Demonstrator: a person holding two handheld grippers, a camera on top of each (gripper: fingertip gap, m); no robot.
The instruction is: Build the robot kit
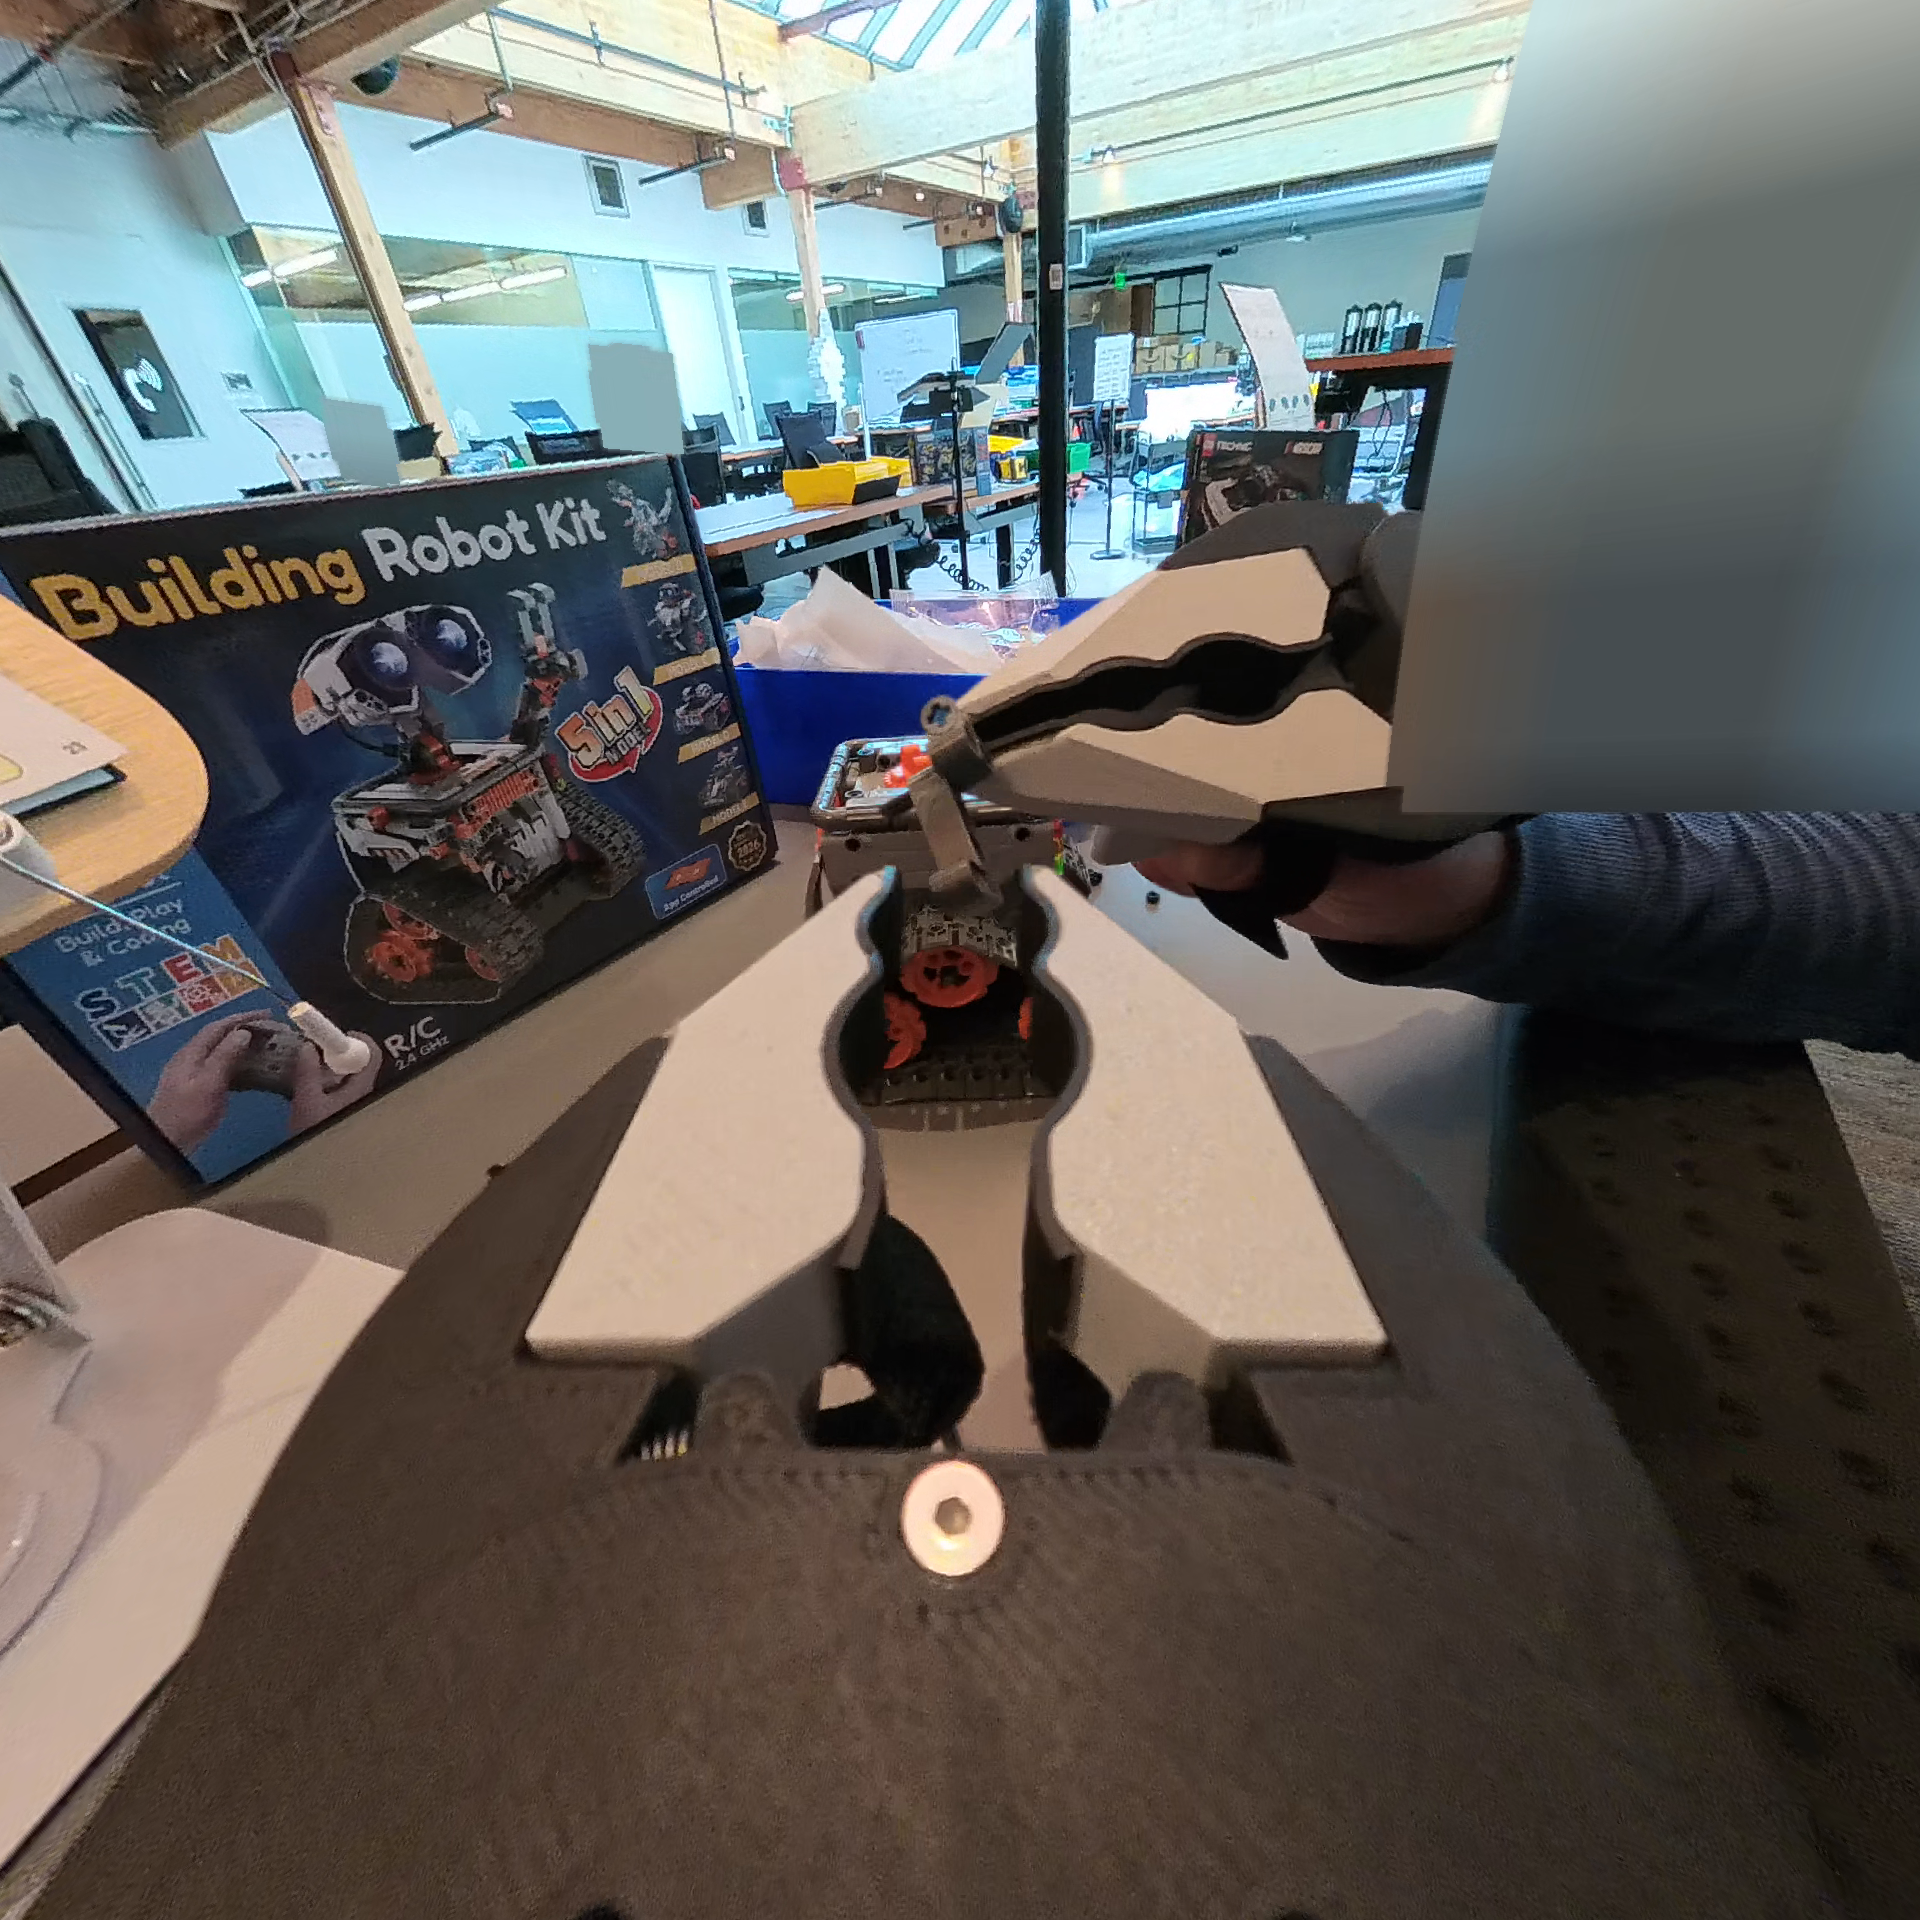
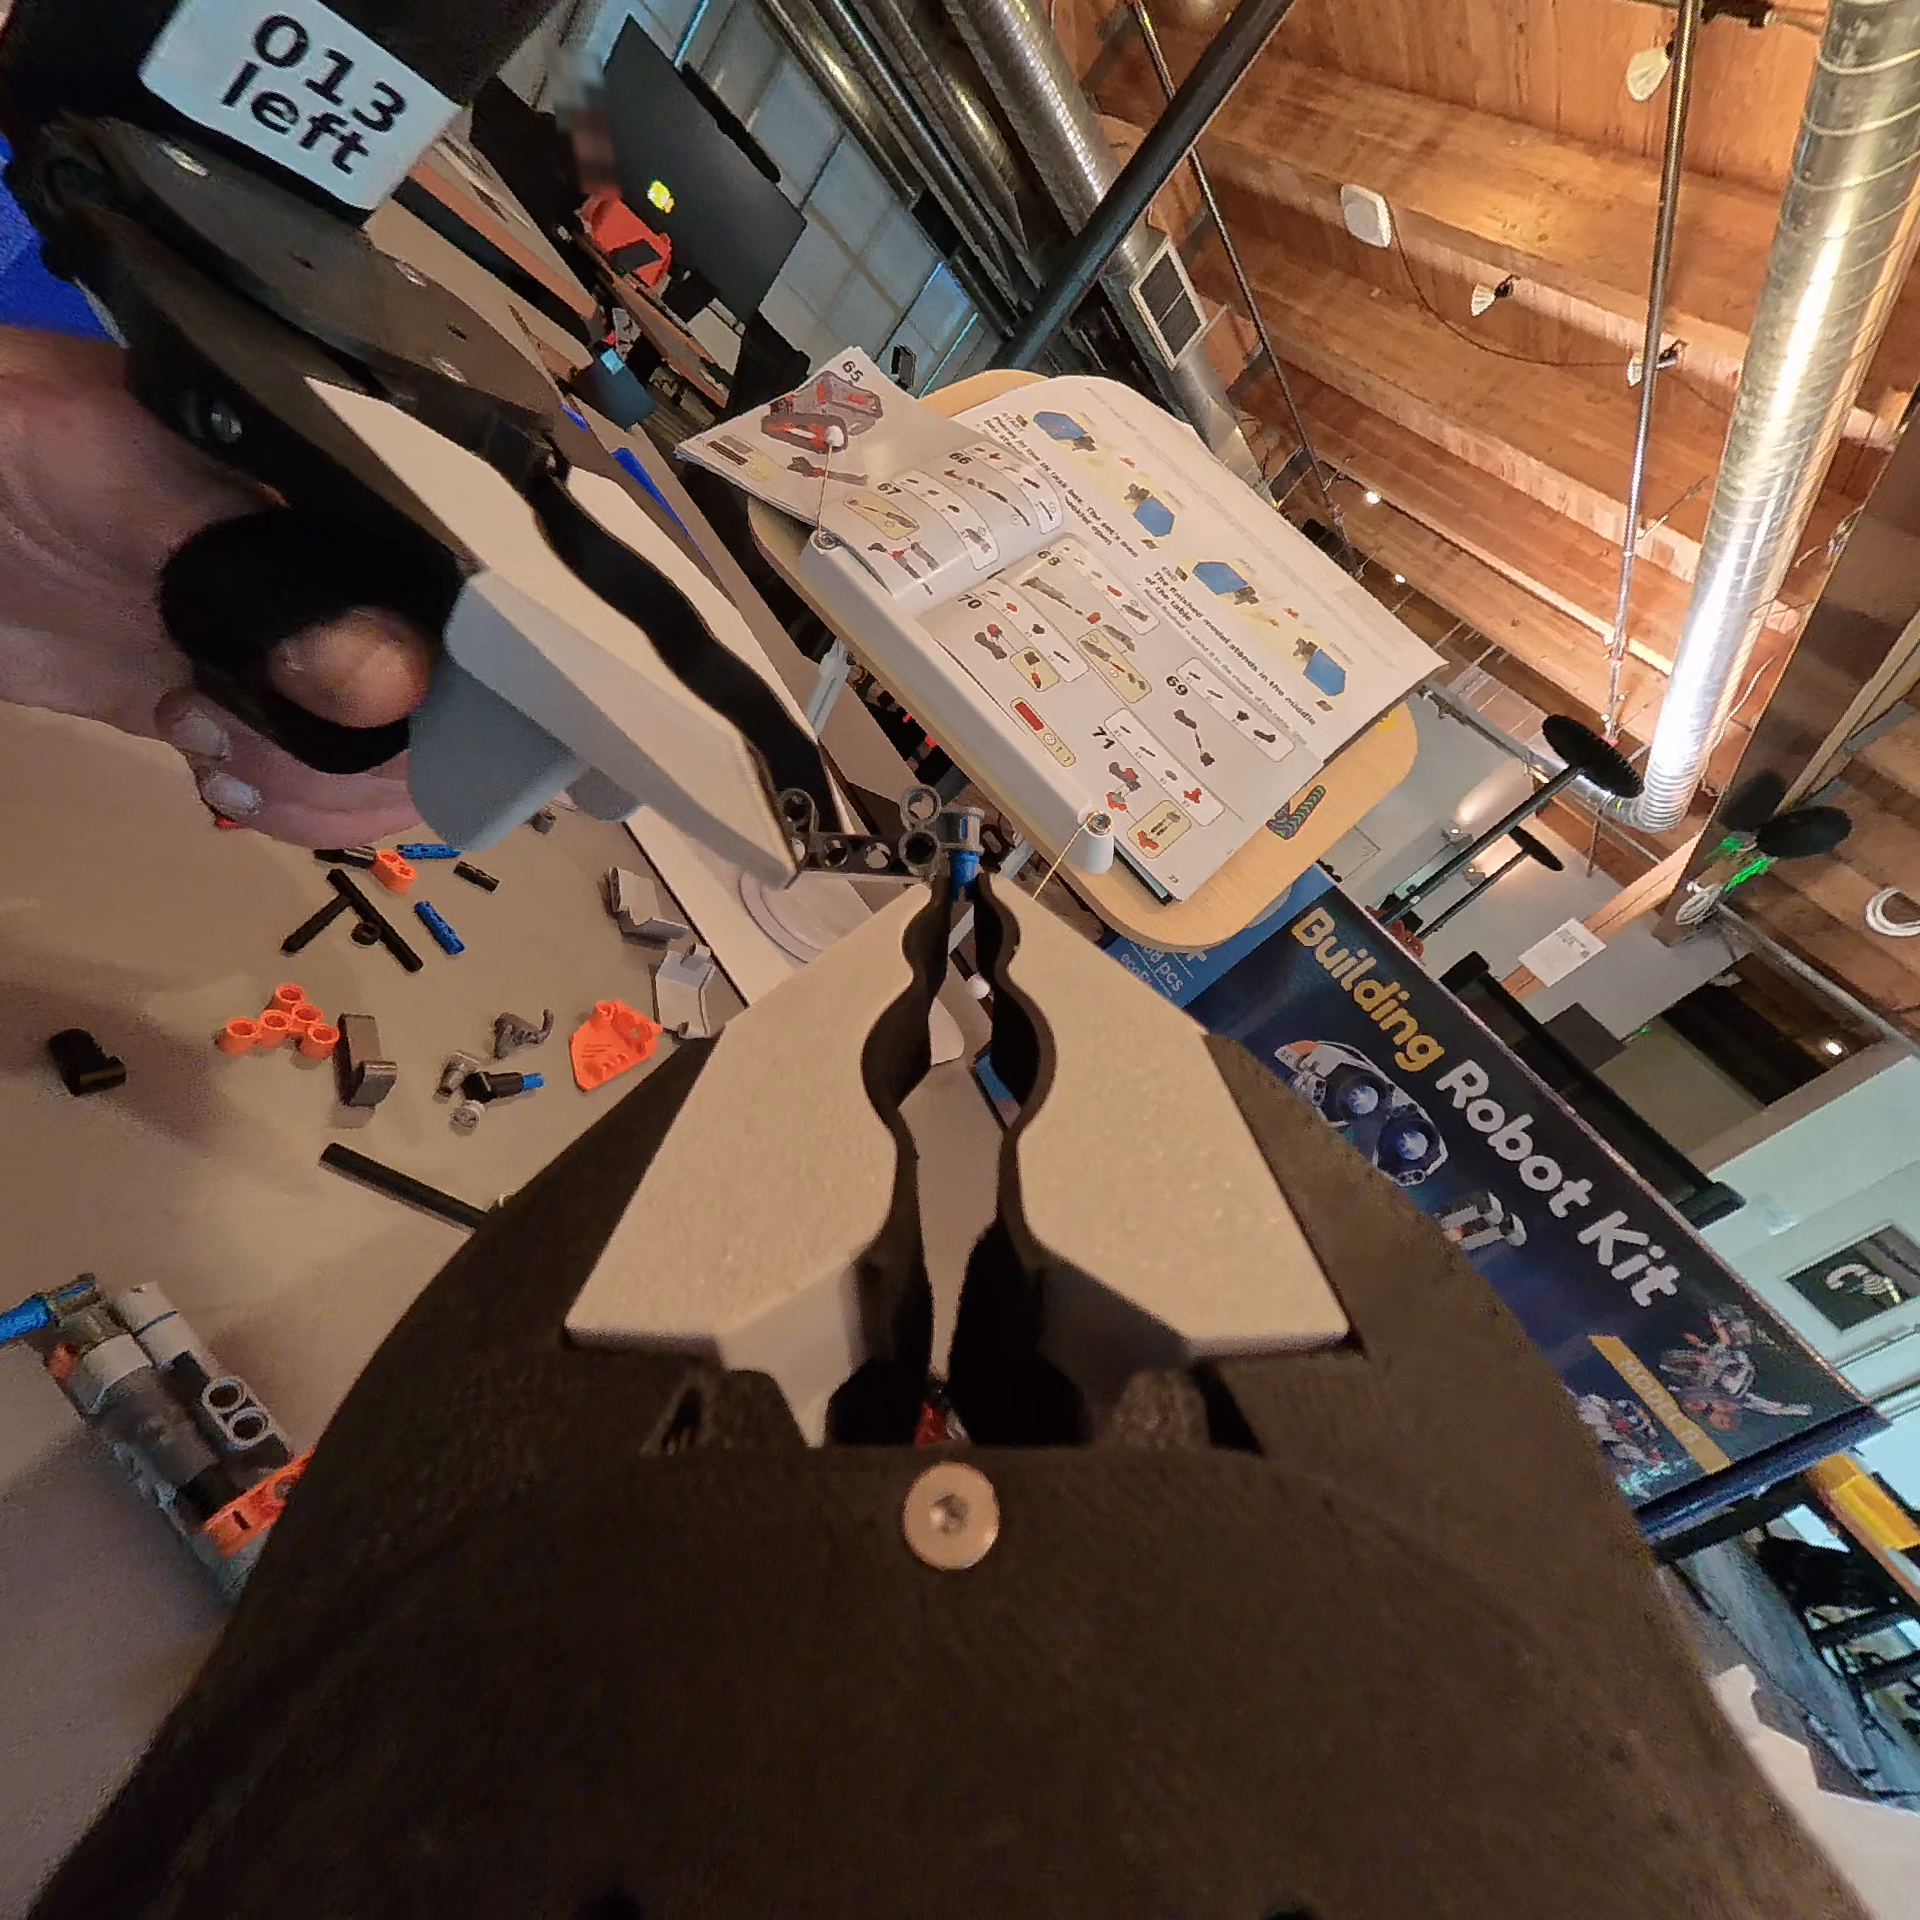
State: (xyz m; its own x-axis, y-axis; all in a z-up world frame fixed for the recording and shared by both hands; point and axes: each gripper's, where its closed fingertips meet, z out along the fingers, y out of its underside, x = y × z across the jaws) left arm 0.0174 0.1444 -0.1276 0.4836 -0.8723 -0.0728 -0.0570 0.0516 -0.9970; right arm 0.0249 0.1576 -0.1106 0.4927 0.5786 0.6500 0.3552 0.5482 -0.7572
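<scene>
My left gripper (image 1: 961, 883) is shut on the end of a dark grey holed beam (image 1: 951, 831). In the right wrist view this gripper (image 2: 795, 847) comes in from the upper left and holds the beam (image 2: 868, 850) level. My right gripper (image 2: 961, 899) is shut on a blue pin (image 2: 961, 868), whose grey end touches the beam's free end. In the left wrist view the right gripper (image 1: 961, 732) reaches in from the right, just above the beam. A partly built tracked robot model (image 1: 940, 977) with orange gears stands right behind the left fingertips.
A kit box (image 1: 384, 748) stands upright at the left, and a blue bin (image 1: 831, 707) of bags sits behind the model. An open instruction booklet (image 2: 1091, 623) rests on a wooden stand. Loose orange, black and blue parts (image 2: 416, 1039) and a grey sub-assembly (image 2: 156, 1382) lie on the table. Left and right tips are no more than a few centimetres apart.
</scene>
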